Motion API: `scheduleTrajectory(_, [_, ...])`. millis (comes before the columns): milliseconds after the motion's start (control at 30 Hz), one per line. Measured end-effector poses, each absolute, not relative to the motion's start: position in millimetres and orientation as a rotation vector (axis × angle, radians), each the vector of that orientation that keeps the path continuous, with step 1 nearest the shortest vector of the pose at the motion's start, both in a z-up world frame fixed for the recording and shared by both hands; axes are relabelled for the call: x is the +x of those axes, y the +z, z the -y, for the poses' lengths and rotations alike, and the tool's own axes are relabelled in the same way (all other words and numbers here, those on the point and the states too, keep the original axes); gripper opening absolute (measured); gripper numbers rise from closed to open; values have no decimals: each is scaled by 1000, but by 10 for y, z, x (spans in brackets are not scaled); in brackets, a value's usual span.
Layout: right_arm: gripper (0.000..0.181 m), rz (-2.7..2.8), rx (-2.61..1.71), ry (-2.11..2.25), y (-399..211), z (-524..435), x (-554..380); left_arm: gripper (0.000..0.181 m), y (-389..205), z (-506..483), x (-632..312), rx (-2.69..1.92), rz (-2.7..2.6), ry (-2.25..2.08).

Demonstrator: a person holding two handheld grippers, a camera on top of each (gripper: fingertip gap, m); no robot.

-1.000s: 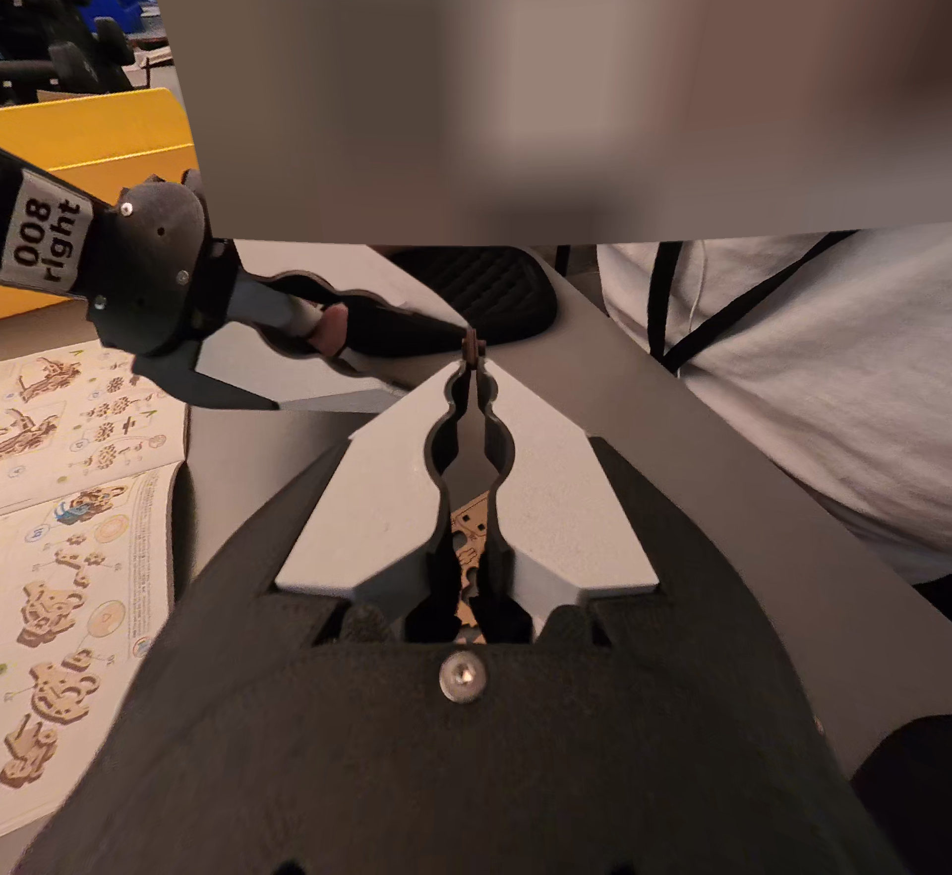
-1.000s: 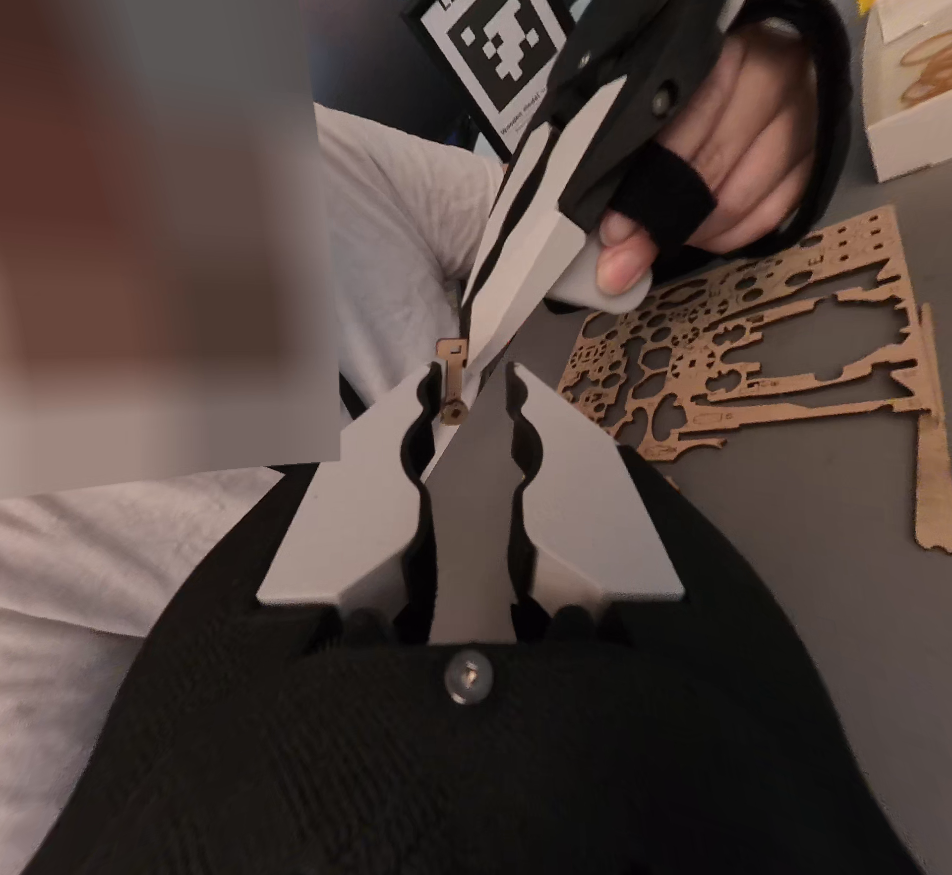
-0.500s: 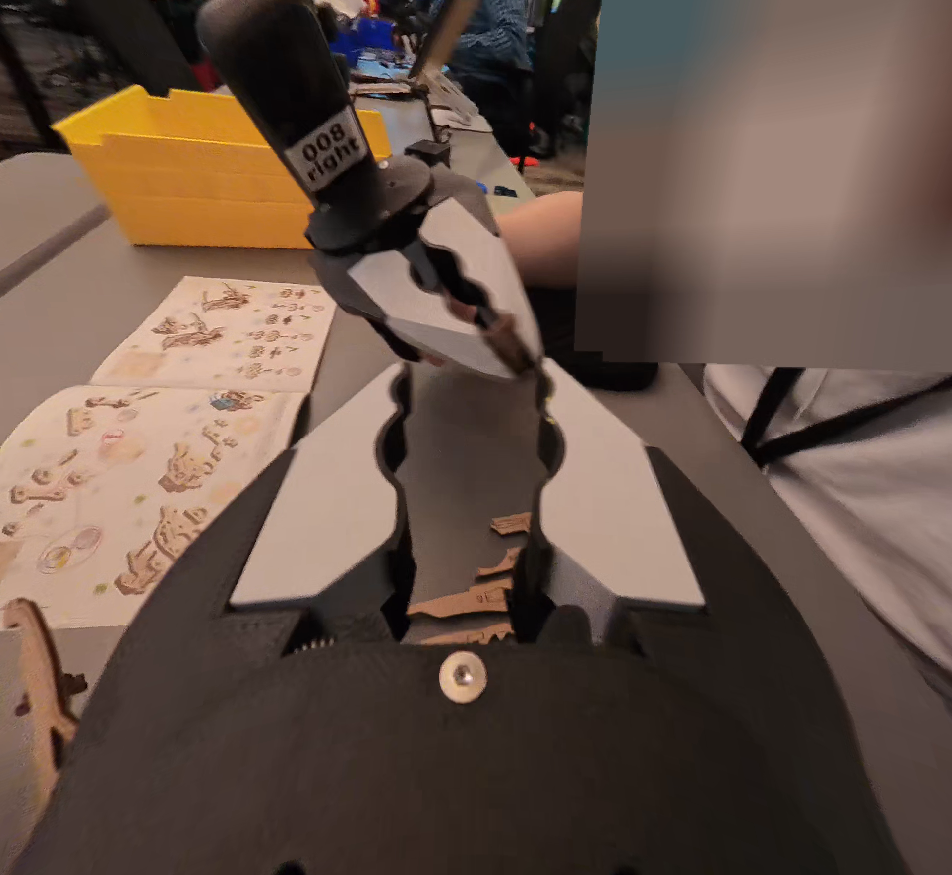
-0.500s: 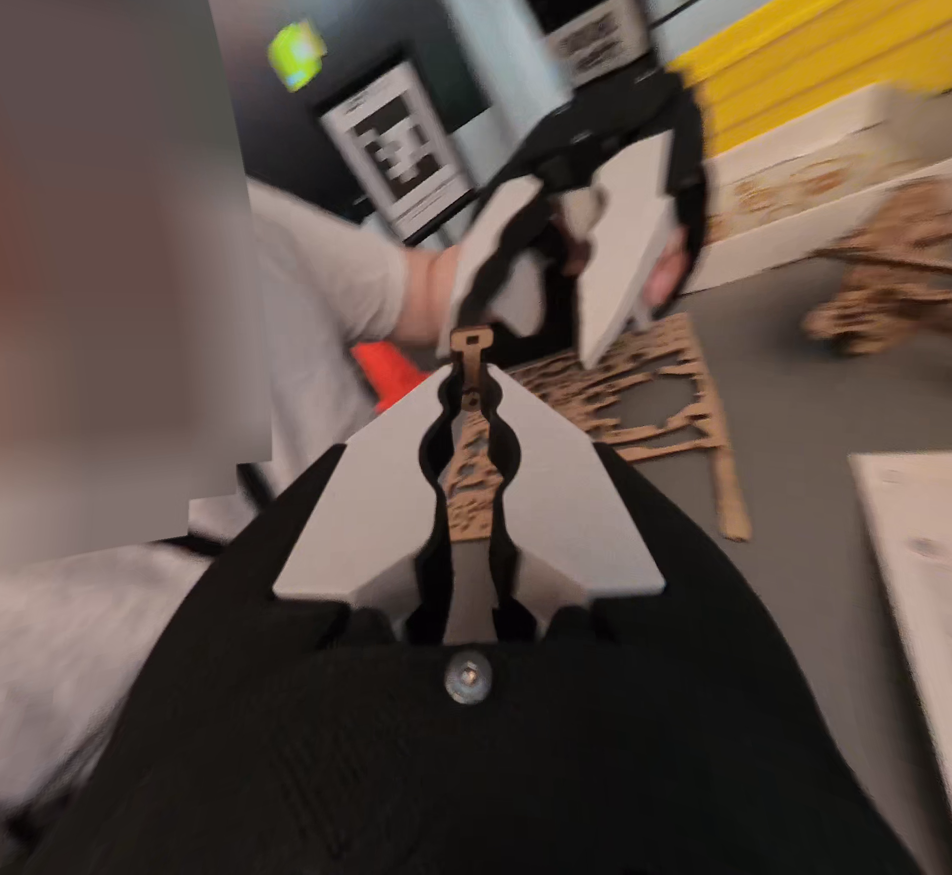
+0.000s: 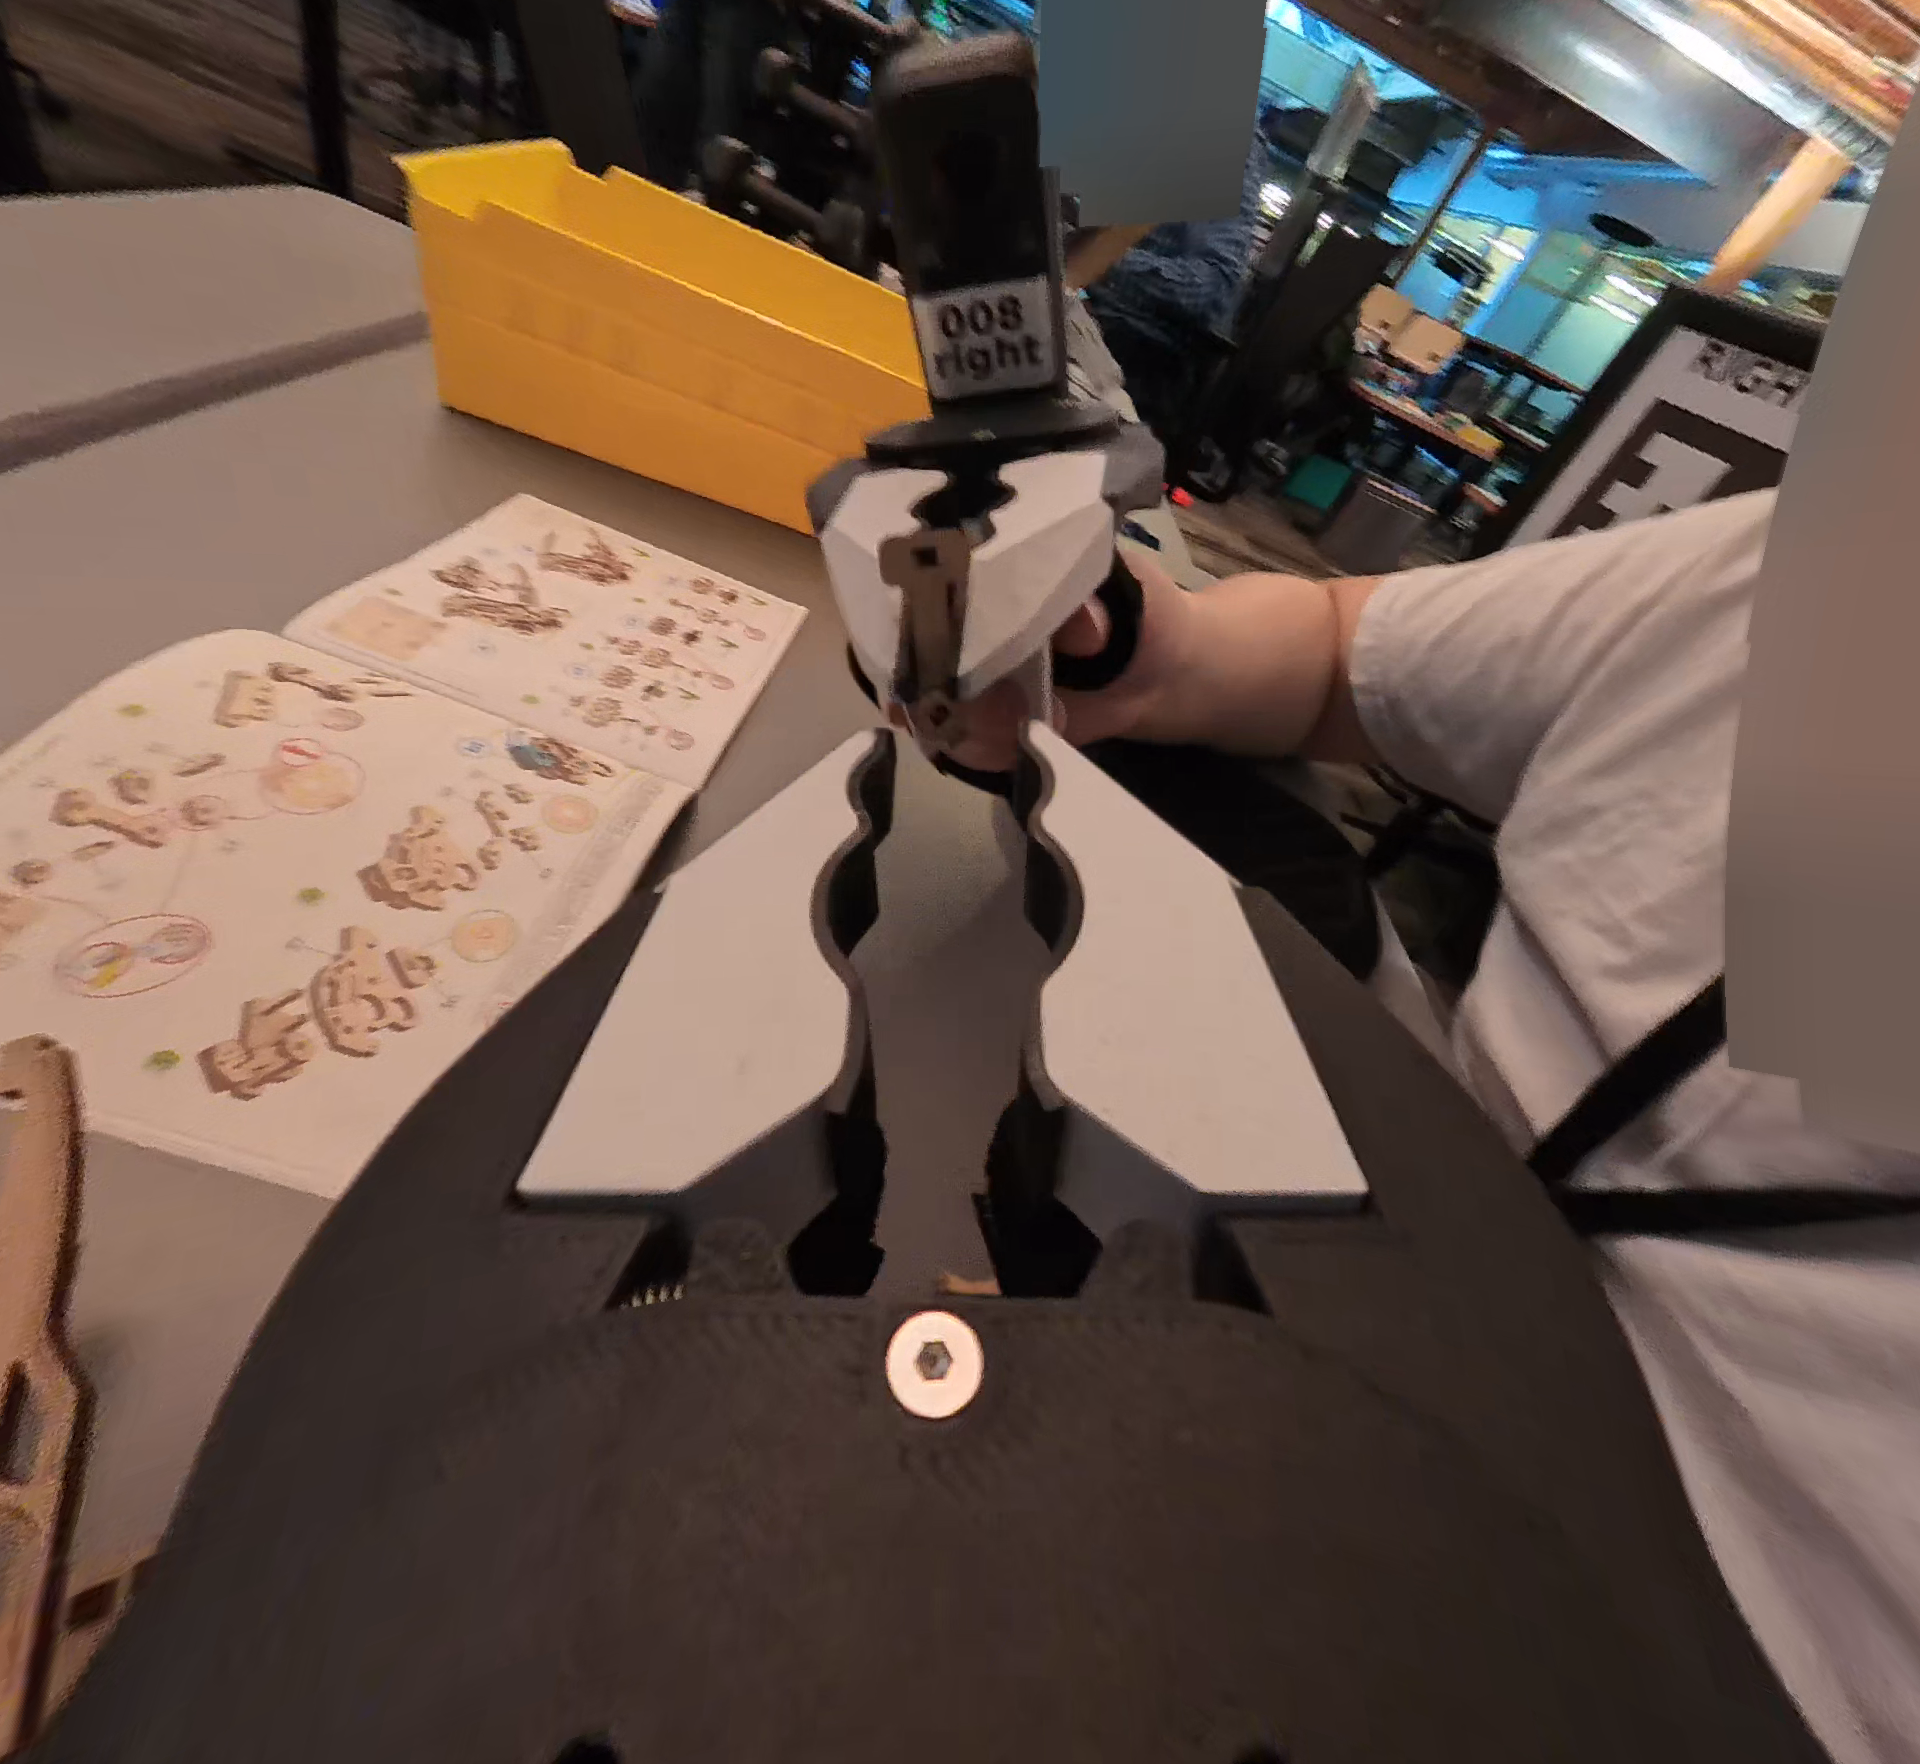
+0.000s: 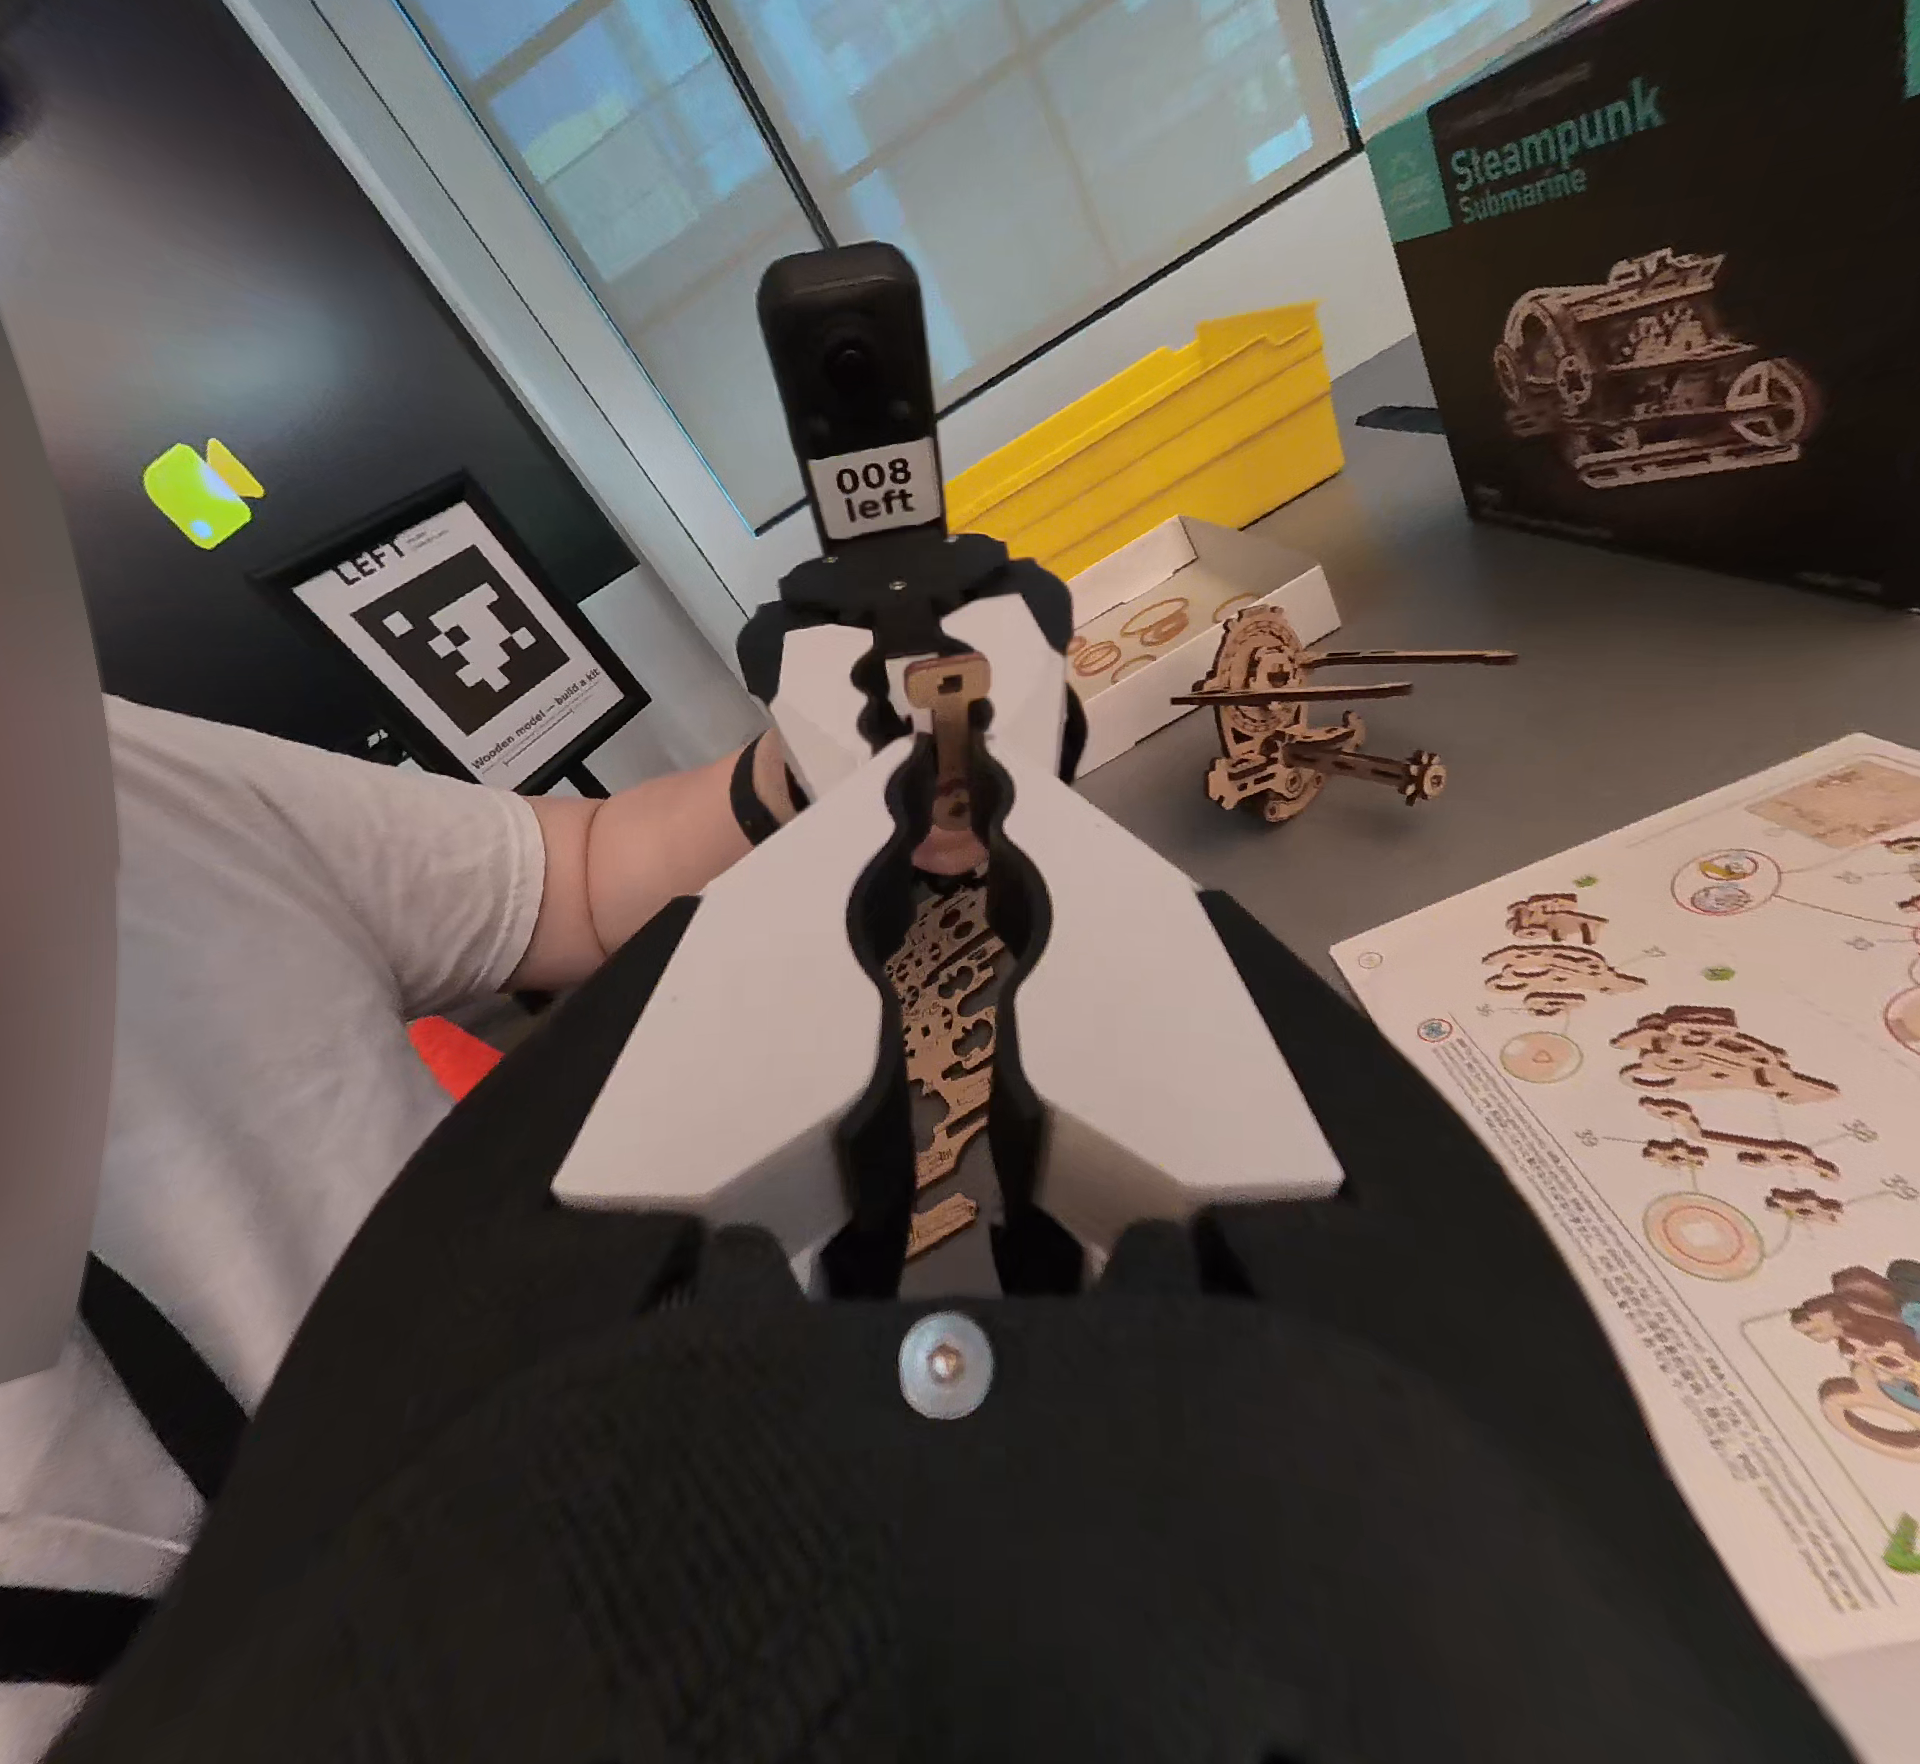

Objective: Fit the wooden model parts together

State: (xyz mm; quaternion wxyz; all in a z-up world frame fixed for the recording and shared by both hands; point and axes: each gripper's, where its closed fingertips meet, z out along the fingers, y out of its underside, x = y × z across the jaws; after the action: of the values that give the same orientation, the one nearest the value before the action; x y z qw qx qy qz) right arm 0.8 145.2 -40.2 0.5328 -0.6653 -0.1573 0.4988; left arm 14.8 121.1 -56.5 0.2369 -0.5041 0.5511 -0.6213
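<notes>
My right gripper [image 6: 945,753] is shut on a thin wooden strip [image 6: 943,680] whose square head sticks up past its tips. In the left wrist view the right gripper [image 5: 951,675] faces the camera with the strip [image 5: 928,592] held upright between its jaws. My left gripper [image 5: 956,743] is open and empty, its tips just below the strip's lower end. In the right wrist view the left gripper's white fingers [image 6: 816,706] show spread apart right behind the strip. A partly built wooden model [image 6: 1278,738] stands on the grey table.
An open instruction booklet [image 5: 312,831] lies on the table and also shows in the right wrist view [image 6: 1662,1091]. A yellow bin [image 5: 644,343], a white tray of rings [image 6: 1195,613] and a black kit box [image 6: 1662,280] stand behind. A punched wooden sheet [image 6: 945,1018] lies below. The grippers are tip to tip, or close to it. Both grippers' tips are roughly 15 centimetres from the partly built wooden model [image 6: 1278,738].
The strip has passed from my left gripper to my right. The left opened, the right shut on it. Both grippers have swung up and now face each other.
</notes>
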Motion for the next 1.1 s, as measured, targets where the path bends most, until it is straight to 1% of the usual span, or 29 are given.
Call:
scheduleTrajectory(100, [3,340,-1578,1194,-404,-1474,10,13,-520,-1276,173,-1386,-1447,-1676])
scheduleTrajectory(133, [3,321,-1592,1179,-428,-1499,35,8,-551,-1301,187,-1404,-1446,-1640])
scheduleTrajectory(200, [3,334,-1600,1150,-458,-1513,45,8,-589,-1325,205,-1427,-1442,-1610])
scheduleTrajectory(300, [5,380,-1608,1141,-455,-1504,35,8,-584,-1305,191,-1447,-1433,-1682])
scheduleTrajectory(400, [36,530,-1617,1057,-466,-1515,107,8,-536,-1196,166,-1480,-1427,-1854])
scheduleTrajectory(500, [34,795,-1472,973,-343,-1316,209,8,-587,-1063,148,-1579,-1442,-2034])
scheduleTrajectory(567, [34,935,-1417,822,-374,-1239,279,7,-598,-987,121,-1627,-1450,-2158])
scheduleTrajectory(633, [26,1038,-1390,745,-430,-1158,266,7,-598,-919,97,-1639,-1475,-2229])
scheduleTrajectory(667, [25,1055,-1376,749,-423,-1125,237,7,-609,-894,92,-1640,-1493,-2232])
scheduleTrajectory(733, [18,1069,-1329,820,-370,-1038,150,7,-618,-839,83,-1633,-1529,-2236])
scheduleTrajectory(900, [14,1164,-1290,913,-449,-865,15,7,-563,-654,14,-1559,-1630,-2312])
scheduleTrajectory(1000, [6,1175,-1237,1065,-373,-707,-29,7,-506,-492,-60,-1491,-1718,-2375])
scheduleTrajectory(1067, [3,1189,-1203,1144,-338,-611,-51,7,-472,-421,-94,-1462,-1740,-2428])
scheduleTrajectory(1100, [2,1200,-1191,1188,-322,-559,-57,12,-453,-394,-112,-1445,-1750,-2454])
